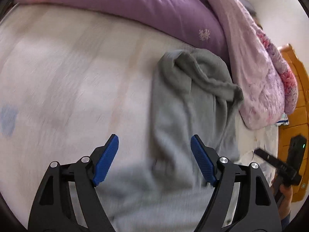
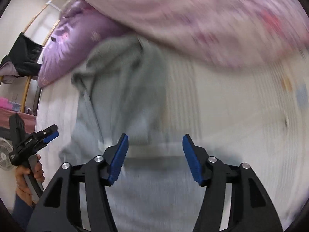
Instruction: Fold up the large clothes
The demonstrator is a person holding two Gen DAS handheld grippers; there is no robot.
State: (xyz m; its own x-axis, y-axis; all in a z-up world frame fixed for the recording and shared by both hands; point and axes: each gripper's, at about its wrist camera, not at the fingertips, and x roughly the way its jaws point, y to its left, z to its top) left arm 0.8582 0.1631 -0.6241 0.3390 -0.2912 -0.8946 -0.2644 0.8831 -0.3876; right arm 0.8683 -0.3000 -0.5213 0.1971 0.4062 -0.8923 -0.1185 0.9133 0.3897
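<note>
Two grippers over bed, both spread wide, nothing between fingers. Left gripper (image 1: 154,160) hangs above lower part of grey garment (image 1: 189,104); right gripper (image 2: 155,159) above same garment (image 2: 123,96), near its folded edge. Garment lies on white sheet (image 1: 67,77), partly folded, top end bunched against purple duvet (image 1: 135,5). Pink blanket (image 1: 256,73) heaped beside garment. Right gripper also visible at edge of left view (image 1: 280,164), hand (image 2: 29,174) gripping left handle. Both views motion-blurred.
</note>
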